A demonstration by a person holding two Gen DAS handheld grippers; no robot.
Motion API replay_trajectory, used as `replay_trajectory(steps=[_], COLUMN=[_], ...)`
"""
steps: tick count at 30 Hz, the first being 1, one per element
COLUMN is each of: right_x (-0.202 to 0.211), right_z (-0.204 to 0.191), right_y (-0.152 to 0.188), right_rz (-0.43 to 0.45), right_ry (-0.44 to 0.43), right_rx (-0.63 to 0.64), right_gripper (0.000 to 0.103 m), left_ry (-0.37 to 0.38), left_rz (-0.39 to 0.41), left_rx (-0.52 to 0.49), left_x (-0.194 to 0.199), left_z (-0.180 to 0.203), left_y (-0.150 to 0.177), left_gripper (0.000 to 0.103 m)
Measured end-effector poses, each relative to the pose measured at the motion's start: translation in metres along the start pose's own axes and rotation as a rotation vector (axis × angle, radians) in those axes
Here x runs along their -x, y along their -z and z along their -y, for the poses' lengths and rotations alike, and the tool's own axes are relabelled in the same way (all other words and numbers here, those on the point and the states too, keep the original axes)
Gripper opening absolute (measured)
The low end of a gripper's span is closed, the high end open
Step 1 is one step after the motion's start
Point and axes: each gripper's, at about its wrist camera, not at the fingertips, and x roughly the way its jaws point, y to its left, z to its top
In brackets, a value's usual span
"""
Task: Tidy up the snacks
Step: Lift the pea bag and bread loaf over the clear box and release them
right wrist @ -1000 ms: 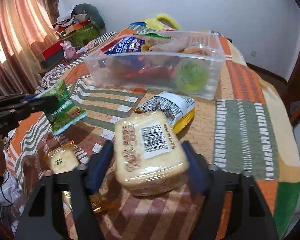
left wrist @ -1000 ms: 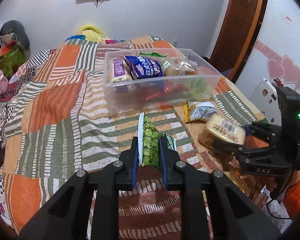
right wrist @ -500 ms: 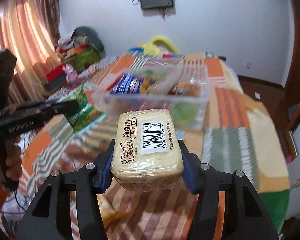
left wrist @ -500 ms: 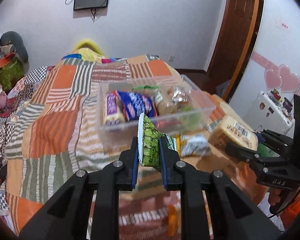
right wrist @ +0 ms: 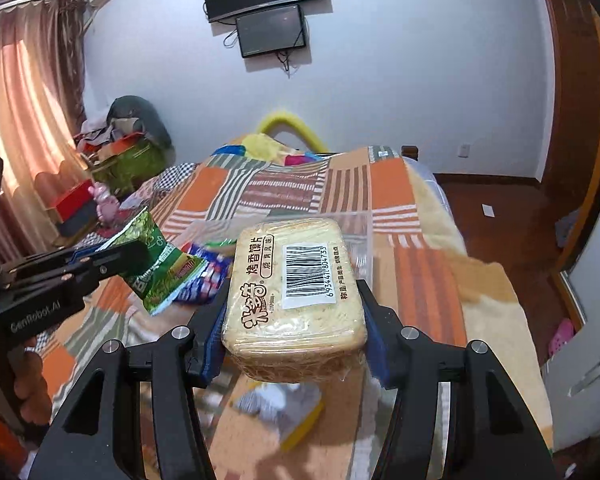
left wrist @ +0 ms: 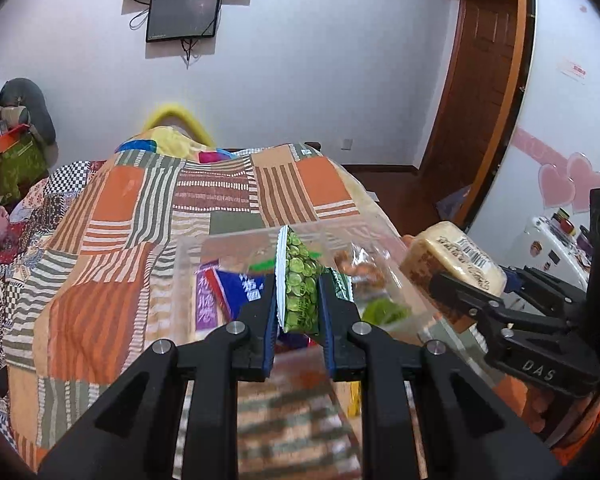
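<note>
My left gripper (left wrist: pixel 298 300) is shut on a green pea snack packet (left wrist: pixel 298 284), held on edge just in front of the clear plastic bin (left wrist: pixel 188 256). The bin holds several snack packs, among them a blue packet (left wrist: pixel 240 288) and a purple one (left wrist: pixel 205 300). My right gripper (right wrist: pixel 294 320) is shut on a wrapped block of toasted bread slices (right wrist: pixel 296 292) with a barcode label, raised above the bed. In the left wrist view the bread block (left wrist: pixel 452 260) sits by the bin's right end. The right wrist view shows the left gripper (right wrist: pixel 112 258) with the green packet (right wrist: pixel 160 268).
A patchwork bedspread (left wrist: pixel 112 272) covers the bed under the bin. A grey-and-yellow snack packet (right wrist: pixel 284 404) lies on it below the bread. A person's hand (right wrist: pixel 28 384) holds the left gripper. Screens (right wrist: pixel 272 30) hang on the far wall; clutter (right wrist: pixel 120 152) sits left of the bed.
Both grippers rose off the bedspread and moved toward the bin, each keeping its grip. The bread block came up from beside the grey-and-yellow packet; the green packet now stands before the bin's front wall.
</note>
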Motion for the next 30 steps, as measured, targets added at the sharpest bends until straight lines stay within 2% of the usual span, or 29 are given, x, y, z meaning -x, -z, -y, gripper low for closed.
replay_trajectory(steps=[10, 19, 21, 23, 25, 30], right_x=[-0.043, -0.058, -0.054, -0.047, -0.038, -0.011], right_z=[0.007, 0.010, 0.009, 0.007, 0.005, 0.001], right_y=[-0.003, 0.001, 0.000, 0.000, -0.002, -0.007], right_rz=[-0.052, -0.129, -0.121, -0.111, -0.100, -0.056], right_ry=[0.029, 0.054, 0.055, 0.060, 0.053, 0.046], right_rx=[-0.028, -0.020, -0.006, 0.013, 0.028, 0.057], right_gripper=[0.053, 0.054, 0.055, 0.055, 0.055, 0.059], left_ry=[-0.030, -0.049, -0.048, -0.045, -0.049, -0.043], left_rz=[-0.054, -0.078, -0.077, -0.071, -0.056, -0.030], left_rx=[0.011, 0.008, 0.012, 0.016, 0.014, -0.006], left_x=[-0.054, -0.064, -0.062, -0.057, -0.046, -0.022], left_z=[-0.003, -0.002, -0.002, -0.002, 0.000, 0.004], left_y=[-0.005, -0.001, -0.001, -0.002, -0.002, -0.003], left_gripper=[0.018, 0.021, 0.026, 0.040, 0.046, 0.051])
